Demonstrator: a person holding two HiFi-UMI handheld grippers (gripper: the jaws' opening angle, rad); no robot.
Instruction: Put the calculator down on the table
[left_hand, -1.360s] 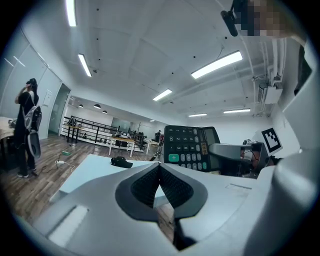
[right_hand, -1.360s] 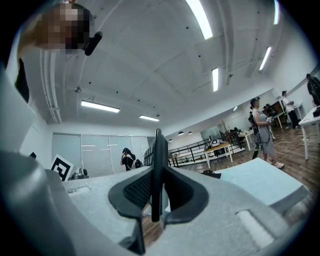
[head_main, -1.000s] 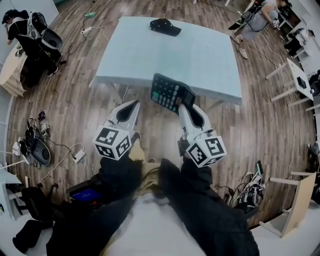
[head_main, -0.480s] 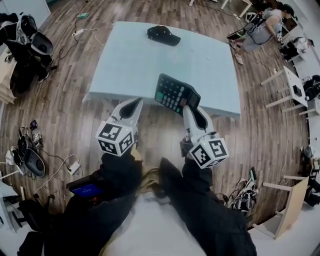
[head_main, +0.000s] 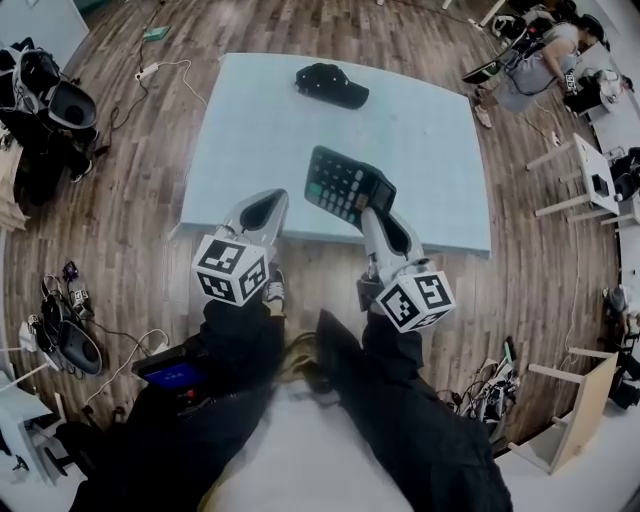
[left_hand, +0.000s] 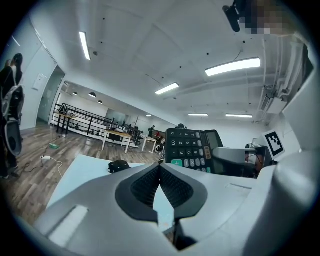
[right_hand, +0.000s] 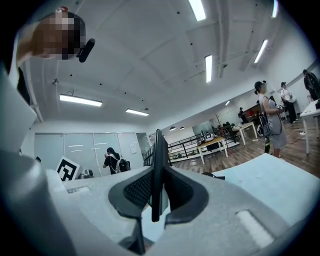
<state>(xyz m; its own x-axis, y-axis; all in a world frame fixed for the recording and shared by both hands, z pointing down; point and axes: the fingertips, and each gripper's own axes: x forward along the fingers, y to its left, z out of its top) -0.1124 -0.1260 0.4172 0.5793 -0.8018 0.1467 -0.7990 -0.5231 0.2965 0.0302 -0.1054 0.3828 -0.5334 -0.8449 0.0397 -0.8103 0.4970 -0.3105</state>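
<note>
A black calculator (head_main: 345, 186) with a green key hangs over the near edge of the light blue table (head_main: 270, 130), tilted, with its keys facing up. My right gripper (head_main: 375, 212) is shut on its near end. The right gripper view shows the calculator (right_hand: 158, 170) edge-on, clamped between the pads. My left gripper (head_main: 268, 200) hovers to the left of it at the table's front edge, shut and empty. In the left gripper view the pads (left_hand: 172, 187) meet at the tip, and the calculator (left_hand: 192, 150) stands upright to the right.
A black cap (head_main: 331, 84) lies at the far side of the table. Cables and a power strip (head_main: 150, 70) lie on the wooden floor at left, beside bags (head_main: 40, 110). A person (head_main: 540, 55) and small white tables (head_main: 590, 170) are at the far right.
Both grippers have moved forward from the floor side toward the table. The calculator now hangs over the table's near edge, still held in the right gripper.
</note>
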